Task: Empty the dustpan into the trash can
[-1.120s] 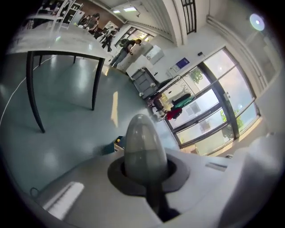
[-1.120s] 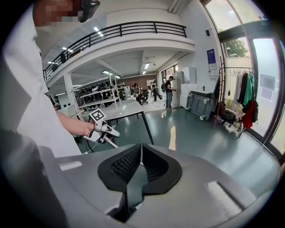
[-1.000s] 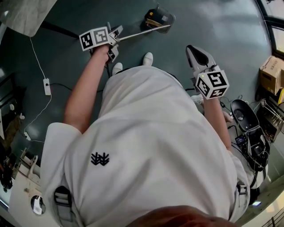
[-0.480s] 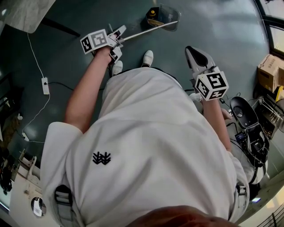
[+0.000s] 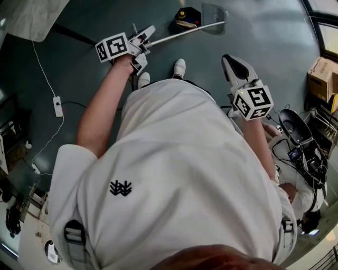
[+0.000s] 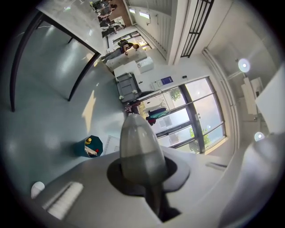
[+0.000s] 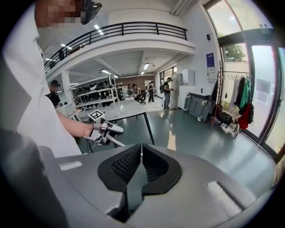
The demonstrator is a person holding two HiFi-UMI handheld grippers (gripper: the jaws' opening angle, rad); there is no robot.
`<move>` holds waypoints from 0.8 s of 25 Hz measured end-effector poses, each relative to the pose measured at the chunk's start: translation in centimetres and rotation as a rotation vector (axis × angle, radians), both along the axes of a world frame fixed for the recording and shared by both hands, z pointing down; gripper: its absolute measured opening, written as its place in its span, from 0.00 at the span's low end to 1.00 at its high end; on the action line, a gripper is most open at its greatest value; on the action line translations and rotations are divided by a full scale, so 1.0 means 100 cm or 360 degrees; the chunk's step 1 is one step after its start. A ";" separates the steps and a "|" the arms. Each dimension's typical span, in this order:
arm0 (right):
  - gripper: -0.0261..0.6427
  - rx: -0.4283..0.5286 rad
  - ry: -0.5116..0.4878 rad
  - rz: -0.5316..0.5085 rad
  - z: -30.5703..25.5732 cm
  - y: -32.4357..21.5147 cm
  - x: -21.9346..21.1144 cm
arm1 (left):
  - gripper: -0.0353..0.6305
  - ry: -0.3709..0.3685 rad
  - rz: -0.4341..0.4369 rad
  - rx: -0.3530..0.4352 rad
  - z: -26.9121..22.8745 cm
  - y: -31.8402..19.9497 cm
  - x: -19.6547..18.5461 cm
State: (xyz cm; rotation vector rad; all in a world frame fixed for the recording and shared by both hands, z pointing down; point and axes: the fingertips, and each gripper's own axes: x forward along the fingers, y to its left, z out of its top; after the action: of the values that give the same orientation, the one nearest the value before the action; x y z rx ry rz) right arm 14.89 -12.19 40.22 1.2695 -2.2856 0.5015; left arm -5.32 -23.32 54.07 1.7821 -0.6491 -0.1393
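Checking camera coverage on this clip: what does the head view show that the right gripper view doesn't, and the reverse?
Only the head view: the trash can on the floor, the dustpan next to it at the far end of its long handle, and the person's shoes. Only the right gripper view: a straight look along the right gripper, jaws together with nothing between them, plus tall windows and a table. Both: the left gripper clamped on the handle.
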 end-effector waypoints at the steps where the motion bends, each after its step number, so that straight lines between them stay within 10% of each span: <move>1: 0.06 0.0008 -0.0005 0.0012 -0.002 0.003 -0.004 | 0.16 0.0002 0.0023 0.0025 -0.008 0.002 -0.003; 13: 0.06 0.0072 -0.0064 0.0225 -0.008 0.061 -0.058 | 0.17 -0.0107 0.0370 0.0301 -0.083 0.029 -0.060; 20: 0.06 0.0040 -0.0121 0.0372 0.009 0.115 -0.074 | 0.17 -0.0543 0.0749 0.0500 -0.080 0.058 -0.078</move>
State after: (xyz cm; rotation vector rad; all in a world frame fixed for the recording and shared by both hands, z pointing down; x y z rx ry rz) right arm 7.49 -0.68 41.15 1.5654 -2.2215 0.6124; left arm -13.14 -17.54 46.09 2.2402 -0.4420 0.4120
